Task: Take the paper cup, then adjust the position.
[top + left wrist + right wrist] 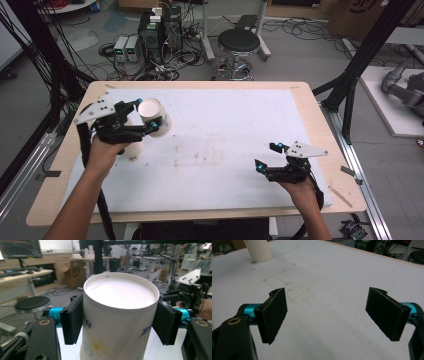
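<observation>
Paper cup (154,116) pinched between the black pads (72,320) of the left gripper (145,116), lifted off the worktop (225,145) near its far left corner, tipped on its side with the open mouth toward the camera in the high view. White inside, rolled rim, blue lettering and a yellow flower printed on the outer wall in the left gripper view (120,322). Held by the left hand (102,150), forearm coming up from the near edge. A stack of ribbed white cups (258,250) standing upright on the white sheet close below the left gripper, partly hidden by it in the high view (131,149). Right gripper (270,156) near the right edge toward the near side, well apart from the cup, jaws spread wide with nothing between them but stained white sheet (324,305). Right hand (300,187) gripping its handle. Round black stool (239,42) on the floor beyond the far edge, beside a tangle of cables and computer boxes (155,30).
</observation>
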Tool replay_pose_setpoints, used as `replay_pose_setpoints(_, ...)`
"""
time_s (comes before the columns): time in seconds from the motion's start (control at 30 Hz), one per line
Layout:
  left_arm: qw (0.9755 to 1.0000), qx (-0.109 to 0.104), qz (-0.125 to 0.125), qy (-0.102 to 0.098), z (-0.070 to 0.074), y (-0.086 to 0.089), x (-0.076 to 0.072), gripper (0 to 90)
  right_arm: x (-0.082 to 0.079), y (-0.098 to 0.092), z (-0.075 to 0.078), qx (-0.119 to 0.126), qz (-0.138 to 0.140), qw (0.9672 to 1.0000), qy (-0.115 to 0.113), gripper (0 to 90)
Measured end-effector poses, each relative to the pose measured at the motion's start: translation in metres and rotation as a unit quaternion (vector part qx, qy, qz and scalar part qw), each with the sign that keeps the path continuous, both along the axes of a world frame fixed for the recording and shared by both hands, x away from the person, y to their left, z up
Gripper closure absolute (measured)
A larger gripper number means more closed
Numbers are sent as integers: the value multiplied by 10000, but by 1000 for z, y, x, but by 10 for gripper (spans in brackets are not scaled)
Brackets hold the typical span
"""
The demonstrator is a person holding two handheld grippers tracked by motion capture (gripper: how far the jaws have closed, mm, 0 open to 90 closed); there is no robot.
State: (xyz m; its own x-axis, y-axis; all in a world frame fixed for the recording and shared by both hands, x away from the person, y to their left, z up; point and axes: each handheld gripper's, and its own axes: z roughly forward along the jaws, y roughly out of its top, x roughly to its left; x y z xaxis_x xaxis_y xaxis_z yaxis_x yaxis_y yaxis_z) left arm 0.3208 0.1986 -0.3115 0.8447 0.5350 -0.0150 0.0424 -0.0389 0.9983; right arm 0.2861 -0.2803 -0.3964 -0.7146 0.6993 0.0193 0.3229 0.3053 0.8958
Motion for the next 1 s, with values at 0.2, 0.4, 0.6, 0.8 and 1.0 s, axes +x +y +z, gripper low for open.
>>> replay_pose_setpoints(0.2,9993,71,-209,296,-29,-26,5,326,4,8,0,-59,55,10000,17,177)
replay_pose_setpoints(0.4,9976,135,-396,560,-52,-45,8,326,13,24,2,-191,295,9994,57,179)
replay_pose_setpoints(0.6,9966,177,-471,655,-63,-54,10,326,27,44,9,-230,605,9979,32,184)
replay_pose_setpoints(0.8,9965,151,-427,709,-69,-55,9,326,34,62,12,-182,864,9961,-13,184)
replay_pose_setpoints(1.0,9959,148,-514,726,-72,-60,11,325,31,68,9,-231,971,9950,37,184)
